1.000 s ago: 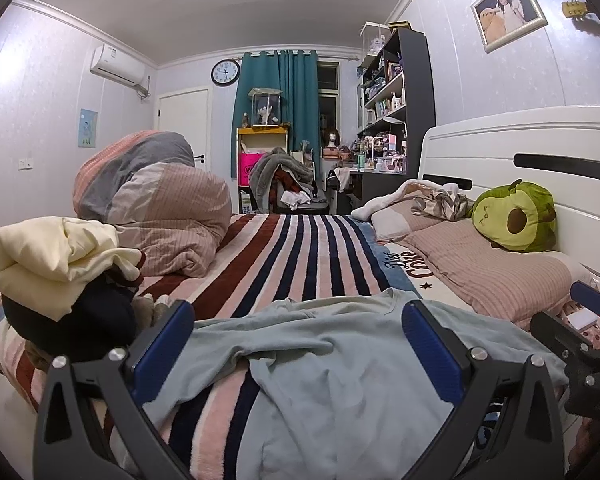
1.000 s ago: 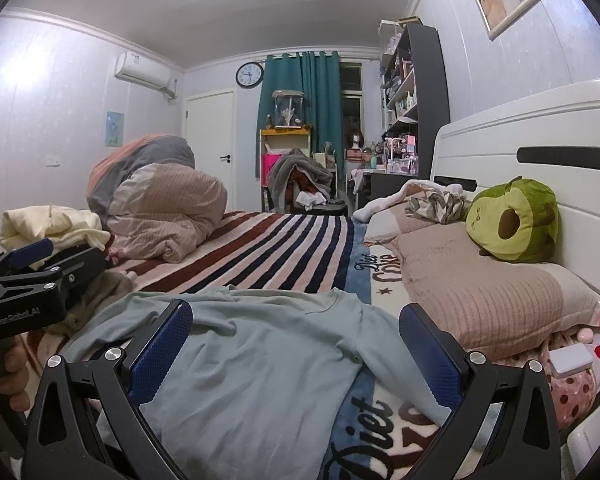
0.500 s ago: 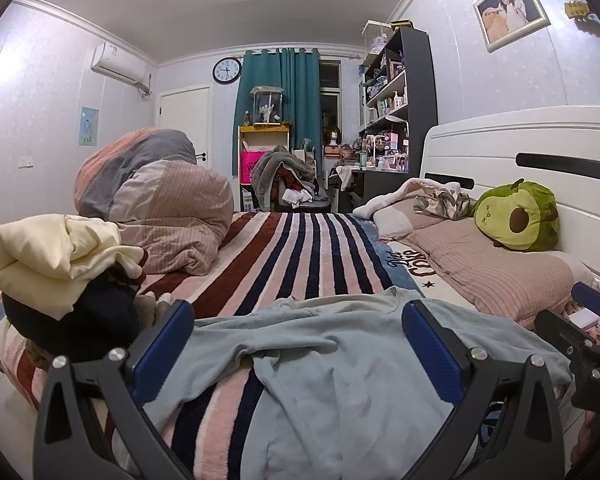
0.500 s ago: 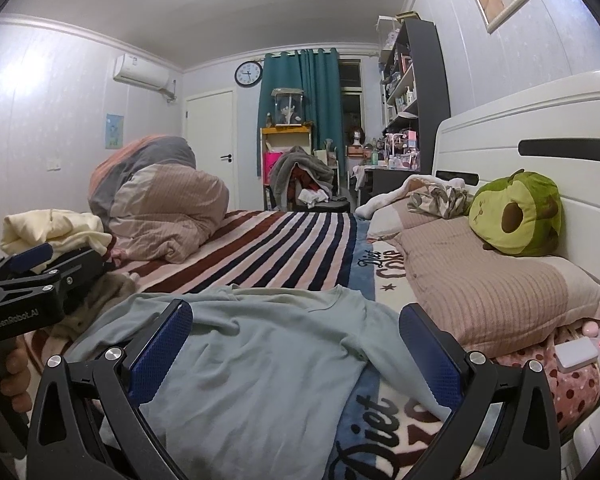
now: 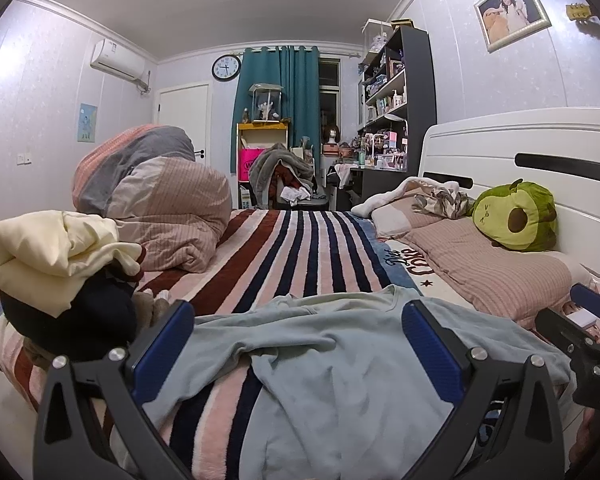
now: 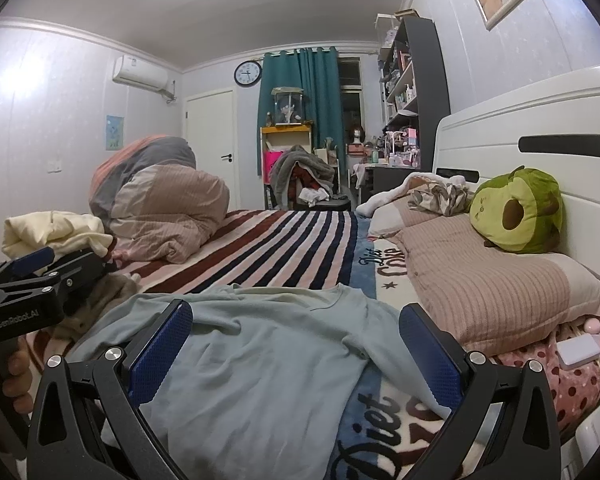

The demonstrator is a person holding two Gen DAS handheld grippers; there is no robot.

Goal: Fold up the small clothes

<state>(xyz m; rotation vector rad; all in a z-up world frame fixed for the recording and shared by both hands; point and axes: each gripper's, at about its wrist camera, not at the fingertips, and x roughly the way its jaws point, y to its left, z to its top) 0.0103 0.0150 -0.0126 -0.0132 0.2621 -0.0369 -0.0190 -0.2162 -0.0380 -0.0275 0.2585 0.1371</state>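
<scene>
Both claws, left (image 5: pixel 298 344) and right (image 6: pixel 296 344), gape wide, holding nothing, above the pale blue shirt (image 6: pixel 260 360) spread on the striped bed (image 5: pixel 300 248); clothes pile (image 5: pixel 56 256) at nine o'clock.

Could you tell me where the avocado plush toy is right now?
In both wrist views the avocado plush toy sits at the right, on the striped pillow, against the white headboard.

A lived-in home bedroom: striped blanket (image 5: pixel 300 248) over a bed with white headboard (image 5: pixel 520 152), avocado plush (image 5: pixel 514 216) on a pillow (image 5: pixel 484 268), rolled duvet (image 5: pixel 156 192); teal curtains (image 5: pixel 284 92), wall clock (image 5: pixel 226 67), air conditioner (image 5: pixel 118 56), crowded shelves (image 5: pixel 392 96), framed photo (image 5: pixel 512 10).
</scene>
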